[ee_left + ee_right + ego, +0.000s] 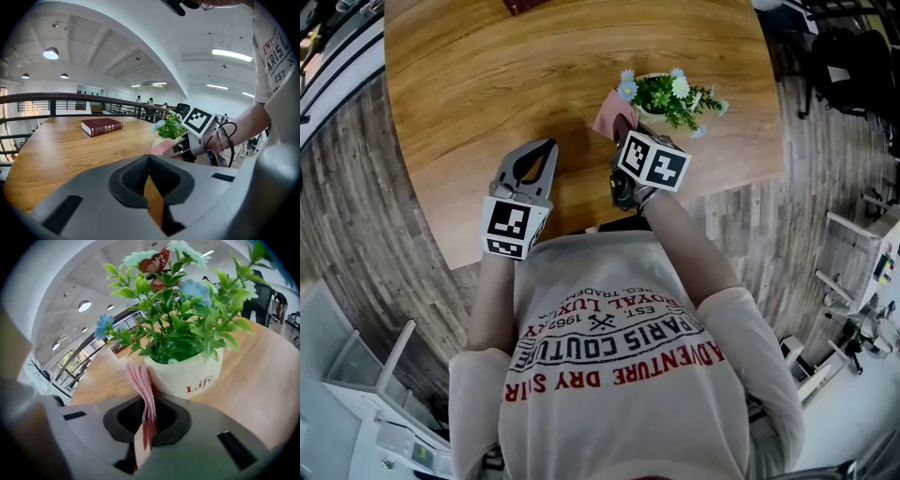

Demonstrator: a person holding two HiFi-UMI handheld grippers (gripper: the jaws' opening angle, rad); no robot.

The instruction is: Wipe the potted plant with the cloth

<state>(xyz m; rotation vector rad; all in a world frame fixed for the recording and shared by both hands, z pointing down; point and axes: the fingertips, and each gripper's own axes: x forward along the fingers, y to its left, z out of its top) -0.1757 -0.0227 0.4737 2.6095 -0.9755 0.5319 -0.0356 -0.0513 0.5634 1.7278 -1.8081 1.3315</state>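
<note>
A small potted plant (671, 94) with green leaves and pale blue flowers stands in a cream pot (187, 373) near the right edge of the round wooden table (478, 84). My right gripper (622, 129) is shut on a folded pink cloth (142, 387). The cloth stands up from the jaws and lies against the pot's left side. My left gripper (546, 150) hovers over the table's near edge to the plant's left, shut with nothing in it. In the left gripper view the plant (171, 126), the cloth (161, 146) and the right gripper (180, 149) show ahead to the right.
A dark red book (101, 126) lies further back on the table, also at the top edge of the head view (523, 6). The table's curved edge runs just in front of the person's body. Wood-look floor and office furniture surround the table.
</note>
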